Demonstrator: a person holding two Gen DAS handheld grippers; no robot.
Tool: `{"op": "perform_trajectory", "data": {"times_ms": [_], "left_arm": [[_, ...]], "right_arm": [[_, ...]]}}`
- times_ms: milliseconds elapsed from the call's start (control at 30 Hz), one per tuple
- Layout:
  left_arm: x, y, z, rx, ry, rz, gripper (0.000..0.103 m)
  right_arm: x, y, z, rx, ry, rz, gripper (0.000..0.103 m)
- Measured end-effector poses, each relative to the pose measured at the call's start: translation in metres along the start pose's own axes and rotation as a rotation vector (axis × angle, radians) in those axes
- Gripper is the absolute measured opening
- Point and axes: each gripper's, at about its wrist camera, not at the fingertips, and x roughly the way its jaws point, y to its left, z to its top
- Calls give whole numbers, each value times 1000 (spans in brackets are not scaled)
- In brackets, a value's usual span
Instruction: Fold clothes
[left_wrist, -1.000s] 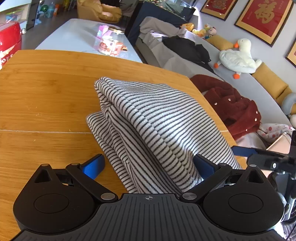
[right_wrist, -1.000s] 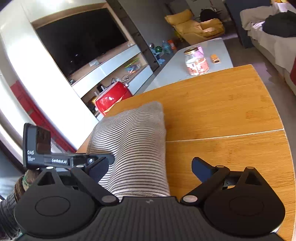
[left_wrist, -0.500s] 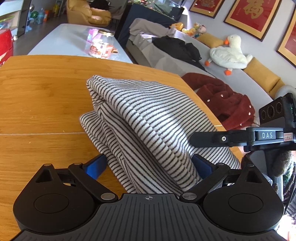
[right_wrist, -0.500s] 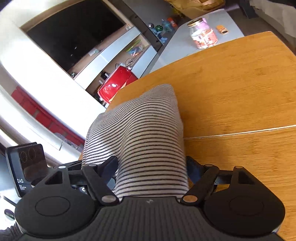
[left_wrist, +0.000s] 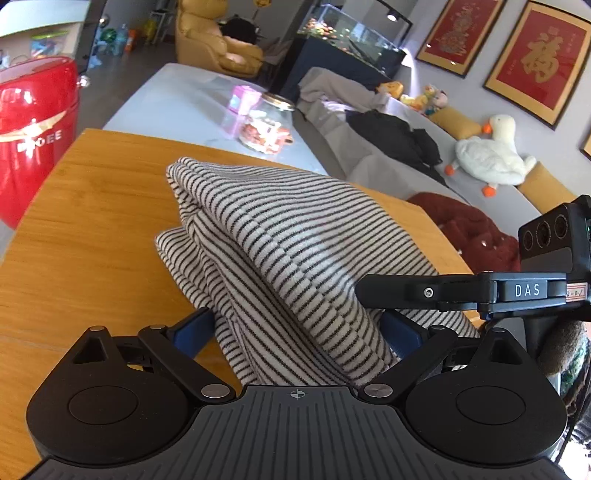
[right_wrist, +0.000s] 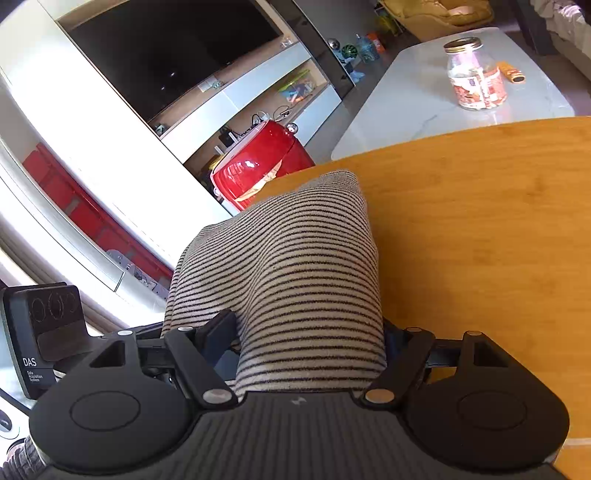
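Your folded black-and-white striped knit garment (left_wrist: 280, 254) lies bunched on the bamboo-coloured wooden worktop (left_wrist: 81, 236). Your left gripper (left_wrist: 295, 332) has its blue fingers (left_wrist: 192, 328) clenched on the near end of the cloth, and your right gripper (right_wrist: 310, 339) grasps the same bundle beside it. On the pale low table (right_wrist: 413, 103) beyond stands a lidded glass jar (right_wrist: 476, 77) holding wrapped snacks.

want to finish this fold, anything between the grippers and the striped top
Nothing visible. The striped top already lies between the jaws of the left gripper and of the right gripper, folded on the wooden table. No other object is near it.
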Motion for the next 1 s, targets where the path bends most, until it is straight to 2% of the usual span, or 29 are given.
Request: {"op": "perform_trajectory", "data": {"times_ms": [167,367,533,600,633,667,733,800,833,900,933,967,1000], "left_arm": [[7,29,24,-28,-38,38,99],[12,43,34,-29,-66,45,98],[4,44,39,-24,-54,45,98],[-18,44,46,-19,-112,59,99],[-31,43,50,-15,-153,60,99],[-43,41,56,-7,-197,48,102],[-60,34,72,18,-276,2,103],[-56,24,91,51,-303,-47,103],[-45,22,98,52,-285,-60,103],[-17,24,112,34,-221,-75,103],[-4,28,115,21,-185,-59,103],[8,35,114,5,-146,-28,103],[21,42,114,-11,-107,3,103]], "right_arm": [[41,5,30,10,-8,2,77],[59,6,44,-20,-10,-7,78],[56,17,47,-119,-19,-62,81],[40,24,45,-172,-34,-90,84],[28,25,42,-200,-44,-88,88],[18,26,38,-222,-48,-83,95],[8,22,29,-226,-22,-77,99],[10,17,19,-211,21,-80,99],[12,16,14,-211,31,-82,98],[14,19,8,-231,23,-83,86],[11,25,9,-240,19,-69,65],[5,35,13,-250,-8,-65,52],[-2,45,17,-275,-39,-58,47]]}}
